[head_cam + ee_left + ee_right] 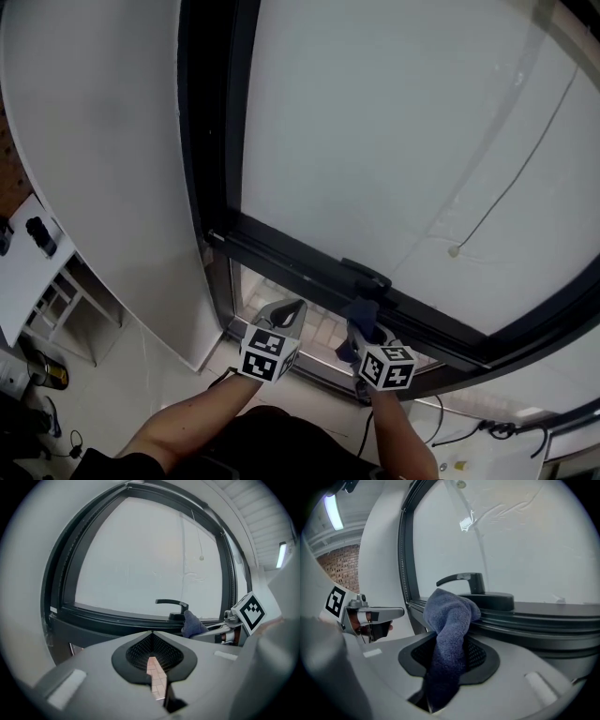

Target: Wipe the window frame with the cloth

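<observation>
A dark window frame [281, 248] runs its bottom rail across the head view, with a black handle [367, 275] on it. My right gripper [362, 325] is shut on a blue cloth [362, 312] just below that handle. In the right gripper view the cloth [450, 630] bulges from the jaws and rests against the rail [534, 616] beside the handle [461, 579]. My left gripper [289, 311] hovers to the left of the right one, below the rail, shut on nothing. The left gripper view shows its own jaws [152, 637] closed, with the cloth [192, 624] and handle [171, 603] to the right.
A white wall panel [103, 141] stands left of the frame. A white shelf unit [28, 272] is at the far left. A blind cord with a knob [454, 250] hangs over the pane. Cables [487, 431] lie at the lower right. Tiles [328, 333] show below the rail.
</observation>
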The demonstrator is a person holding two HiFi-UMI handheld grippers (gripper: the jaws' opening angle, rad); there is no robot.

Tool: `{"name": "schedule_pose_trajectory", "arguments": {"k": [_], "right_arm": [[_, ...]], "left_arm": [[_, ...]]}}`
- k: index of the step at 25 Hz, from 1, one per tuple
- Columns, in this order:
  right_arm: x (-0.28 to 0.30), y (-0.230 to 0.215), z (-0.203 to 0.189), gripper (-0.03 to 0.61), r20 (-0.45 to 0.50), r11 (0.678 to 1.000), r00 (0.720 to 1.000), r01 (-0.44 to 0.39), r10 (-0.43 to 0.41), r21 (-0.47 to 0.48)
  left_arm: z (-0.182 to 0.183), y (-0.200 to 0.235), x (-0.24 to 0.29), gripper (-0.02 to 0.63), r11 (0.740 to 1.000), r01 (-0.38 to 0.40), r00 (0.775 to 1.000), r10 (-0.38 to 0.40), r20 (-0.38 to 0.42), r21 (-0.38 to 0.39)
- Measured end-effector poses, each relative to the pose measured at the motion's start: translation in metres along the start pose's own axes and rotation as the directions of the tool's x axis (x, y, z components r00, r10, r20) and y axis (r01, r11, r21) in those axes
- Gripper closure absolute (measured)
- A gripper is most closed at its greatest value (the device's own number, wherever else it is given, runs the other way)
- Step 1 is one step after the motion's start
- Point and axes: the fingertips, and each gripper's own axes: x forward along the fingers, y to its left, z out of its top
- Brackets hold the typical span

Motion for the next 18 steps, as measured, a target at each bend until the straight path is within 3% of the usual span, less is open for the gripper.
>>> {"name": "schedule_pose_trajectory", "arguments": {"k": [10,18], "right_arm": [[0.049,0.056,0.015,0.449,-0.018,0.996,0.996,-0.092,0.092,-0.008],[0.085,0.096,0.026,0.449,-0.029,0.989,0.989,-0.148,0.147,-0.014]], "left_arm": [[0.001,0.062,-0.031,0.62,0.994,-0.102,0.995,0.103,0.019,-0.027],[0.001,0.103,-0.054,0.62,0.988,-0.141,0.989,0.143,0.037,-0.055]]}}
